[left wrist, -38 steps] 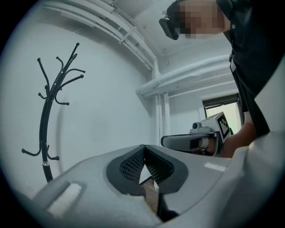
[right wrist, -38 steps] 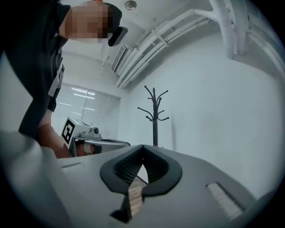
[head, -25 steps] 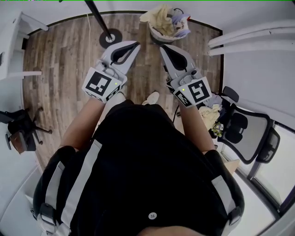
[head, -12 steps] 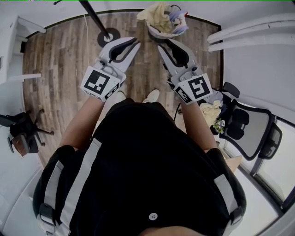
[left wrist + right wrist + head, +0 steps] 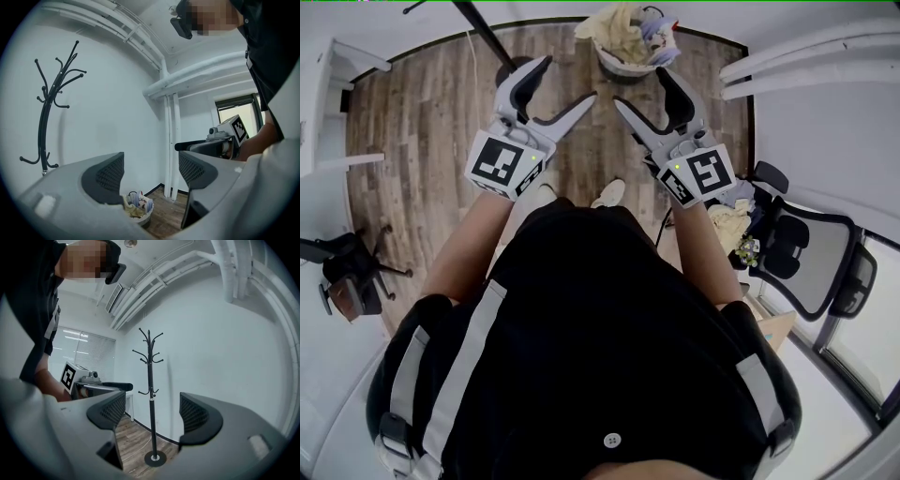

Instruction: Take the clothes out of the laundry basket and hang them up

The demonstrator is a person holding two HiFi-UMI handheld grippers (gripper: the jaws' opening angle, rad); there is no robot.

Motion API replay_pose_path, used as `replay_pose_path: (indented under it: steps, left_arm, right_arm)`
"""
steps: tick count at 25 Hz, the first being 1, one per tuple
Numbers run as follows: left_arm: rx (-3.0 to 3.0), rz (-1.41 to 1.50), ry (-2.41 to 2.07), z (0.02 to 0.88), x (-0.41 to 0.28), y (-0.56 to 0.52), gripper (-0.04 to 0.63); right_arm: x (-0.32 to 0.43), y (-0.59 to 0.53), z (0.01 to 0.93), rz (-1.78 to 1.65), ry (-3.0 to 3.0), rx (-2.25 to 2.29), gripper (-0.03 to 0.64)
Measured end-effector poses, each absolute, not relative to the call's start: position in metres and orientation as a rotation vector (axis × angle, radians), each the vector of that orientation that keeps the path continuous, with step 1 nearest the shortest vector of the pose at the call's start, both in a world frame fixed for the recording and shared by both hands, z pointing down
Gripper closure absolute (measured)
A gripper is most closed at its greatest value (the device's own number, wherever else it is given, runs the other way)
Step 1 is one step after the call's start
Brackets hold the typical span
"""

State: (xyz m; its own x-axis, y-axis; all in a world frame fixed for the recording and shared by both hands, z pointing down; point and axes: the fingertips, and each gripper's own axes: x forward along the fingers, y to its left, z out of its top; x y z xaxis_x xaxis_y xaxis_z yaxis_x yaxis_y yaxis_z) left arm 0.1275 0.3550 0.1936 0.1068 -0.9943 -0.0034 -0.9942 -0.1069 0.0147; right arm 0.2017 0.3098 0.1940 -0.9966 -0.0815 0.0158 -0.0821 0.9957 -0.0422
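Small room, white walls, wood floor [image 5: 412, 141]. Left gripper [image 5: 568, 81] and right gripper [image 5: 639, 86] are held level in front of the person. Both sets of jaws have just been opening and are now spread wide, with nothing between either pair. Ahead on the floor is the laundry basket [image 5: 617, 64], clothes [image 5: 614, 21] heaped in it, none lifted out yet. Coat rack [image 5: 150, 380] is left of the basket, well apart from both grippers. Office chair [image 5: 806, 272] is at right. Likely risks: the heap looks tangled, so one pinch could drag out several garments or tip the basket. A lopsided load could rock the rack.
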Motion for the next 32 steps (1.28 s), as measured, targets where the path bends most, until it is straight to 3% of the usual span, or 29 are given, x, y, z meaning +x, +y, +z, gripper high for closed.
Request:
replay_pose_path:
  steps: [2,8,32]
  left_arm:
    - [2.316,-0.03,-2.104,0.193,0.128,0.354,0.204]
    - [2.339,-0.022,-2.074,0.197,0.139,0.348,0.179]
    - [2.367,0.007,-2.059,0.207,0.219,0.201,0.179]
  right_arm:
    - [0.206,0.307,0.196,0.076,-3.12,0.14,0.264]
    - [0.222,0.297,0.199,0.086,-3.116,0.207,0.247]
    - [0.309,0.149,0.213,0.074,-3.115,0.283,0.221]
